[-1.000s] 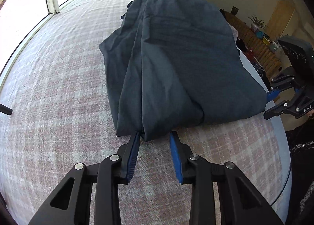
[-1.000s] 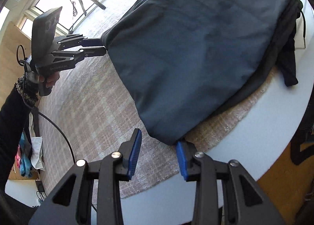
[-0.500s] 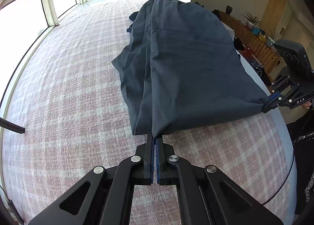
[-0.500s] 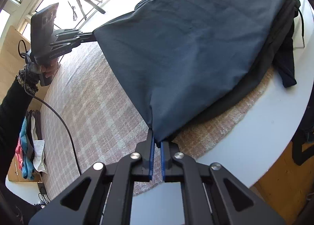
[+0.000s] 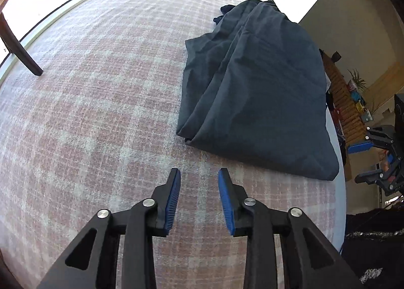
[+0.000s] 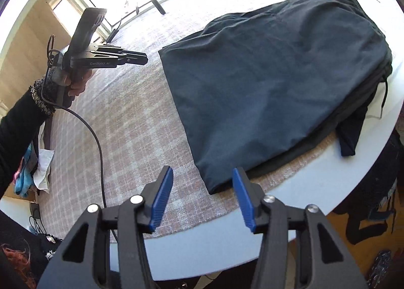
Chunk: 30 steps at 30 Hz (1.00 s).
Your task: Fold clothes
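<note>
In the left wrist view, the left gripper (image 5: 199, 175) is seen raised over the checked tablecloth (image 5: 101, 102), its jaws opening and nothing caught between the blue pads (image 5: 171, 200). The dark garment (image 5: 257, 97) is found folded on the cloth, ahead and to the right of the fingertips and apart from them. The right gripper (image 5: 371, 160) is glimpsed at the right edge, beyond the garment's near corner. A chair leg (image 5: 20, 49) is noted at the left. In the right wrist view, the right gripper (image 6: 203, 175) is seen with its jaws opening and empty; the garment's (image 6: 277, 82) near corner lies below and between the fingertips, untouched. The left gripper (image 6: 141, 58) is held by a hand (image 6: 75, 84) above the cloth, left of the garment, with a cable (image 6: 98, 147) trailing down. White table edge (image 6: 315, 183) is exposed beside the cloth.
</note>
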Motion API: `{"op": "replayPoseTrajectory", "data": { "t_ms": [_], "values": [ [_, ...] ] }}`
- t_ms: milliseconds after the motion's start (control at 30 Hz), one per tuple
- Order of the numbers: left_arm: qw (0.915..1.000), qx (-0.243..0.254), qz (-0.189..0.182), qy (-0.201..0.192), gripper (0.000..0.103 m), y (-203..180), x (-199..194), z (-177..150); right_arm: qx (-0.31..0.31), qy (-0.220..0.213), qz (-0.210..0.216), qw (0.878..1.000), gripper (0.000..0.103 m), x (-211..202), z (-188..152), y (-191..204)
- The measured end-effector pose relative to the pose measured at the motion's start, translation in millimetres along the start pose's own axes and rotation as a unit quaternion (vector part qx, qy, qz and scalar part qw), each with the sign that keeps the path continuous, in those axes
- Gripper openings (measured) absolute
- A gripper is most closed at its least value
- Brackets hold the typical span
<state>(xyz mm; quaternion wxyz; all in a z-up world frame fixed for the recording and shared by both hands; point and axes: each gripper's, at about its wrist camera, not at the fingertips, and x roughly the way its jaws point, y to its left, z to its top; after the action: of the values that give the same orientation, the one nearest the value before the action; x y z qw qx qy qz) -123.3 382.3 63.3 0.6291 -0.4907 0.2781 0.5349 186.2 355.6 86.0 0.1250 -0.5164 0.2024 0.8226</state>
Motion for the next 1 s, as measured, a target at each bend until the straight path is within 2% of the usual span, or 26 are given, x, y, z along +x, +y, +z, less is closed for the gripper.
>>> {"op": "replayPoseTrajectory", "data": {
  "t_ms": [100,133,200,300,400,433,467,500,567,700,800,933,1000],
  "values": [
    [0.9982,-0.058,-0.01,-0.004,0.055,-14,11,-4,-0.088,0.002,-0.045,0.995,0.053,16,7,19],
    [0.9961,-0.086,-0.013,-0.009,0.058,-26,14,-22,-0.107,0.005,-0.057,0.993,0.053,22,6,20],
    [0.9905,-0.135,-0.013,-0.025,0.058,-23,17,-20,-0.142,0.012,-0.08,0.987,0.053,33,5,22],
    [0.9806,-0.19,-0.019,-0.043,0.053,-20,20,-21,-0.174,0.019,-0.104,0.979,0.053,45,3,24],
    [0.9744,-0.22,-0.014,-0.043,0.012,-15,44,-12,-0.196,0.024,-0.116,0.973,0.05,54,2,23],
    [0.9707,-0.234,-0.019,-0.049,0.01,-14,45,-13,-0.2,0.028,-0.116,0.973,0.046,56,1,21],
    [0.9667,-0.248,-0.025,-0.056,0.008,-12,45,-14,-0.204,0.033,-0.109,0.972,0.031,58,-1,19],
    [0.9641,-0.258,-0.024,-0.06,0.006,-13,43,-15,-0.209,0.035,-0.099,0.972,0.022,57,-1,16],
    [0.959,-0.274,-0.018,-0.068,0.005,-15,38,-17,-0.223,0.031,-0.095,0.97,0.009,55,0,12],
    [0.9575,-0.278,0.0,-0.078,0.004,-32,18,-12,-0.242,0.015,-0.073,0.967,0.006,37,3,4],
    [0.957,-0.276,0.01,-0.088,0.004,-50,-5,-1,-0.247,-0.001,-0.049,0.968,0.006,8,8,-6],
    [0.9562,-0.265,0.024,-0.123,0.004,-84,-44,31,-0.239,-0.027,0.0,0.971,0.006,-43,28,-33],
    [0.9566,-0.255,0.028,-0.138,0.004,-96,-58,60,-0.229,-0.042,0.026,0.972,0.005,-69,42,-54]
  ]
}}
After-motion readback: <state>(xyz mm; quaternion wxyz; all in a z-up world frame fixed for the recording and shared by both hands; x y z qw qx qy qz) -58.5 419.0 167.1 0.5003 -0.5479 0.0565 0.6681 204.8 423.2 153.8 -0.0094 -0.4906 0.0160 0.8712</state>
